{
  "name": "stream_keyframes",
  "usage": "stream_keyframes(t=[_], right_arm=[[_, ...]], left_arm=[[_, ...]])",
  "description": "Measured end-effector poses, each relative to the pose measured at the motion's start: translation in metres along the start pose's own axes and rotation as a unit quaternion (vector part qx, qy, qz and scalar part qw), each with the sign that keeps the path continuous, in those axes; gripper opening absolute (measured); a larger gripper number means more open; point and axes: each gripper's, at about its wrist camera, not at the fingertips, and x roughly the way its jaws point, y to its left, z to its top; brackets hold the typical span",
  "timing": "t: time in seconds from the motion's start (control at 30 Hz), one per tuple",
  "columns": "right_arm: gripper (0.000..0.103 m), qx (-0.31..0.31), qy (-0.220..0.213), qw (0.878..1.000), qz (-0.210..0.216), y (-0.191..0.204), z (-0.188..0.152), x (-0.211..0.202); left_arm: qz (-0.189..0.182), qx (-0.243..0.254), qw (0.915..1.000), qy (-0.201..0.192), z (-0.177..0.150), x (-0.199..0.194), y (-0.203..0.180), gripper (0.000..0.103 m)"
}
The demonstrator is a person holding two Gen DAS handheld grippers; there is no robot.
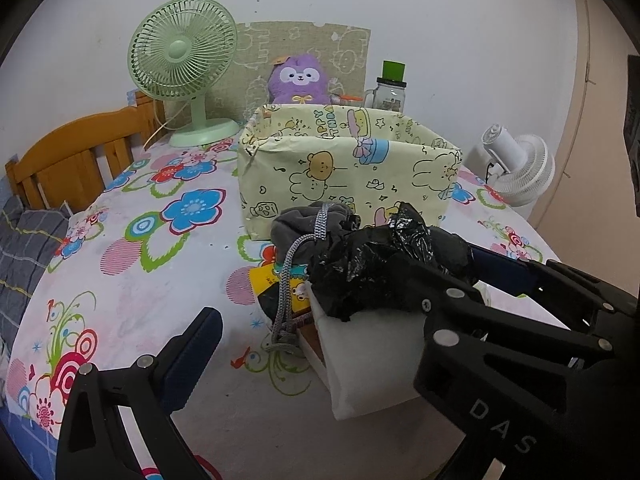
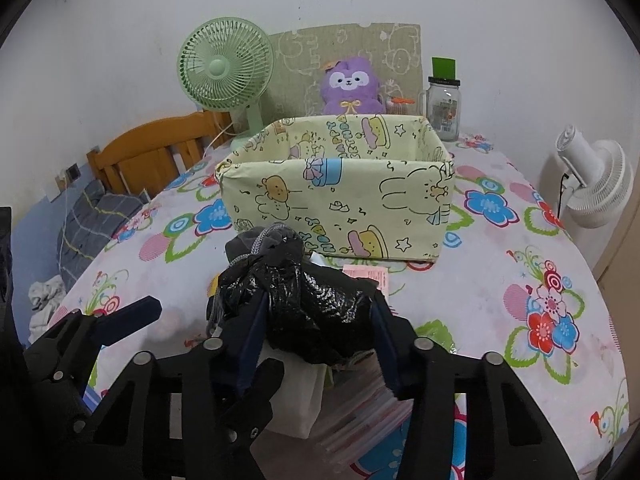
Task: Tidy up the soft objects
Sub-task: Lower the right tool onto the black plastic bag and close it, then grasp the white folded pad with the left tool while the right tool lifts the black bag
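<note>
My right gripper (image 2: 316,320) has its jaws clamped on the black plastic bag (image 2: 304,312) (crumpled, atop the pile); my left gripper's (image 1: 320,304) jaws stand apart, holding nothing.

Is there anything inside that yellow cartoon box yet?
No, the yellow cartoon box looks empty inside; only its printed lining shows in the right wrist view.

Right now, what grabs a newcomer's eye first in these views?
The crumpled black plastic bag in the near foreground, sitting between the right gripper fingers atop a pile of soft things. Behind it stands the pale yellow cartoon-print box, open-topped, mid-table on the flowered tablecloth. At the back, a purple plush sits beside a green fan.
</note>
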Motion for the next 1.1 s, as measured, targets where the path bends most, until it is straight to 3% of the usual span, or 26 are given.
stream_keyframes(t=[0.43,0.8,0.9,1.0,1.1], right_arm=[[0.047,0.025,-0.044,0.998,-0.032,-0.024,0.007,-0.024],[0.047,0.05,-0.036,0.997,-0.053,-0.046,0.0,-0.021],[0.047,0.054,-0.034,0.997,-0.053,-0.049,-0.001,-0.02],[0.047,0.058,-0.031,0.996,-0.052,-0.052,-0.002,-0.018],[0.047,0.06,-0.029,0.997,-0.05,-0.052,-0.003,-0.017]], left_arm=[[-0.008,0.0,0.9999,-0.007,0.008,0.0,-0.012,0.102],[-0.003,0.017,0.9998,0.007,0.007,0.012,-0.032,0.101],[0.001,0.022,0.9995,0.022,0.005,0.02,-0.035,0.091],[0.012,0.015,0.9992,0.034,0.004,0.025,-0.034,0.076],[0.014,0.015,0.9992,0.033,0.004,0.025,-0.033,0.07]])
